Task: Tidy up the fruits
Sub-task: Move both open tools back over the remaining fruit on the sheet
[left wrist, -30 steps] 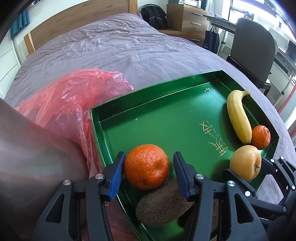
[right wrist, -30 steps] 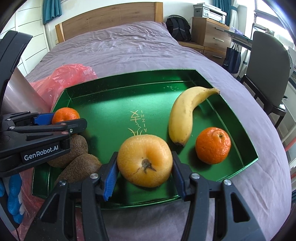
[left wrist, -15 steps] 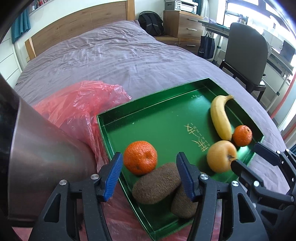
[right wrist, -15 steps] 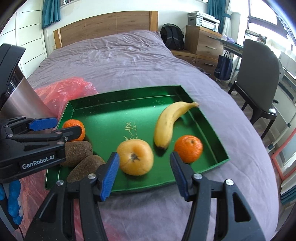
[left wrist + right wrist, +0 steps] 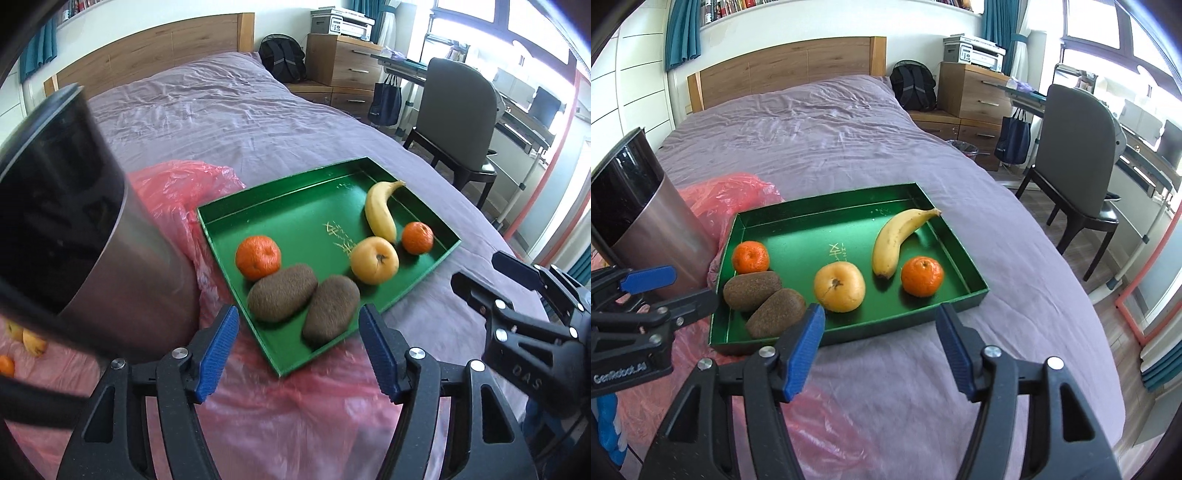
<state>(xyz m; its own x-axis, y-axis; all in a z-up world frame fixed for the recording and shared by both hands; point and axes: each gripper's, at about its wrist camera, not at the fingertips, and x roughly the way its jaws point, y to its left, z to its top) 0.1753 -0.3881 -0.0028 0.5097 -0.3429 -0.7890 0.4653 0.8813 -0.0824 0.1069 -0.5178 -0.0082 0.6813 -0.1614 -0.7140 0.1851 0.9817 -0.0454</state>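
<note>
Purple bed [image 5: 849, 140] carries green tray [image 5: 964, 275] with 6 fruits; left tongs [image 5: 297, 349] and right tongs [image 5: 879, 345], just opening, grip nothing.

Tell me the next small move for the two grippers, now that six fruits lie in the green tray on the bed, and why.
Probably swing the left gripper towards the loose fruit lying on the red plastic bag beside the steel cylinder. Both grippers have just been opening with nothing between them; the right gripper hangs open short of the green tray, so the tray's fruits look settled.
</note>
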